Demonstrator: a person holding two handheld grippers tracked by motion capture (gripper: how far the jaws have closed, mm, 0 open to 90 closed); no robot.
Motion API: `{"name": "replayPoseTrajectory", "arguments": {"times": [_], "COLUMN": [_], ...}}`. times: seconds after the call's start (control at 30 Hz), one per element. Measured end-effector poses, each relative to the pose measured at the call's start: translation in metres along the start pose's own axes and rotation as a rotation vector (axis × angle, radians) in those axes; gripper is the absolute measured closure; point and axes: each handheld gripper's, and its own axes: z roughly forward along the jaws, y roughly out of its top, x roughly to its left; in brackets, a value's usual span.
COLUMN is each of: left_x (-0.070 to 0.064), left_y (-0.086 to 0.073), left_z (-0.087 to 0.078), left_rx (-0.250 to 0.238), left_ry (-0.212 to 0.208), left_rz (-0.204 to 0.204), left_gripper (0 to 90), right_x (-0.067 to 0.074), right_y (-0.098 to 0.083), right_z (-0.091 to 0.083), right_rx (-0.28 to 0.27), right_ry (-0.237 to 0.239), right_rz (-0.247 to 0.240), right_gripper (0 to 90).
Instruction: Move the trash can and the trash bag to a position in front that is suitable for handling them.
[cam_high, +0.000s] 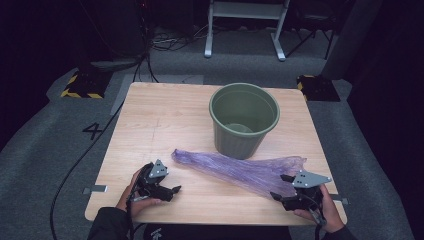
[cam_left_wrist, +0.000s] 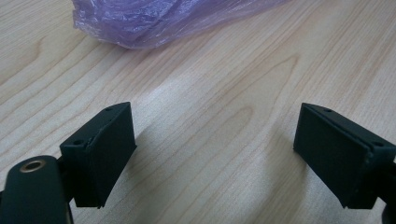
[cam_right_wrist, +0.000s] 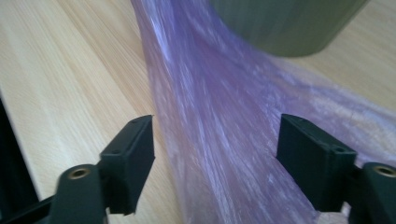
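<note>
Wooden table (cam_high: 165, 120) | purple bag (cam_high: 235, 167) flat — right gripper (cam_high: 287, 189) gaping over it

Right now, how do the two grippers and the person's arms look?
Both the left gripper and the right gripper are black, each topped by a grey three-cornered plate. Their fingers are flat rectangular black blocks with small screw holes. Black cables trail from them. The sleeves are dark.

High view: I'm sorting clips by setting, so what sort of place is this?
Probably a lab or recording studio, not a home: a lone wooden table on grey carpet, hazard-striped floor blocks, and loose cables against dark surroundings.
</note>
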Motion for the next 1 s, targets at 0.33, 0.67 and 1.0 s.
{"name": "replayPoseTrajectory", "arguments": {"times": [0.33,0.67,1.0], "left_x": [0.004,0.005,0.004], "left_y": [-0.002,-0.002,-0.002], "left_z": [-0.002,-0.002,-0.002], "left_rx": [0.0,0.0,0.001], "left_ry": [0.0,0.003,0.007], "left_rz": [0.002,-0.002,-0.008], "left_gripper": [12.1,12.0,11.8], "right_x": [-0.018,-0.047,-0.08], "right_y": [-0.018,-0.025,-0.019], "right_z": [0.017,0.025,0.038], "right_rx": [0.074,0.116,0.118], "right_ry": [-0.057,-0.29,-0.393], "right_rz": [-0.035,-0.034,0.045], "right_gripper": [62.6,67.1,64.9]}}
